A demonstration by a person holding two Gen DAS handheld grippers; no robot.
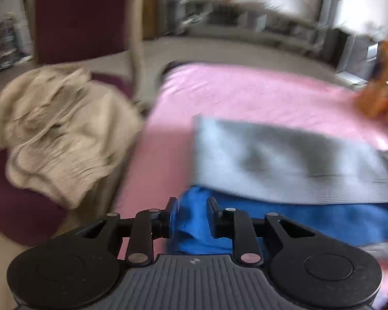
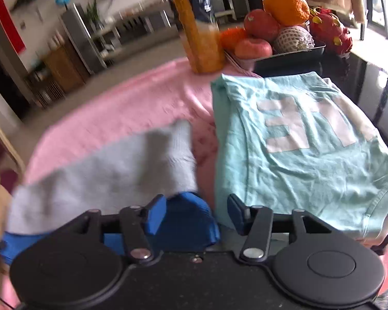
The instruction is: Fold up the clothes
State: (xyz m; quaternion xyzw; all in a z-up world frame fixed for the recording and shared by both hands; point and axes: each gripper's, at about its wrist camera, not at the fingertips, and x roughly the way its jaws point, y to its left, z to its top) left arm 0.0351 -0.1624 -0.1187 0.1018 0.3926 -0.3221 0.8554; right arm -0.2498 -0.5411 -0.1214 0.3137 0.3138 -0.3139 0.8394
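Observation:
A blue and grey garment lies on the pink cloth (image 1: pixel 232 95). Its grey part (image 1: pixel 284 160) is on top and its blue part (image 1: pixel 310 222) runs along the near edge. My left gripper (image 1: pixel 192 214) has the blue fabric between its fingers, which stand a little apart. In the right wrist view the grey part (image 2: pixel 111 173) lies to the left. My right gripper (image 2: pixel 196 214) is open, with the blue corner (image 2: pixel 191 222) lying between its fingers. A folded mint T-shirt (image 2: pixel 302 152) with white letters lies to the right.
A beige garment (image 1: pixel 57 134) is heaped on a maroon seat at the left. An orange juice bottle (image 2: pixel 199 25) stands at the cloth's far edge. A dark tray of fruit (image 2: pixel 284 25) stands behind the T-shirt. The black table edge (image 2: pixel 370 82) is at the right.

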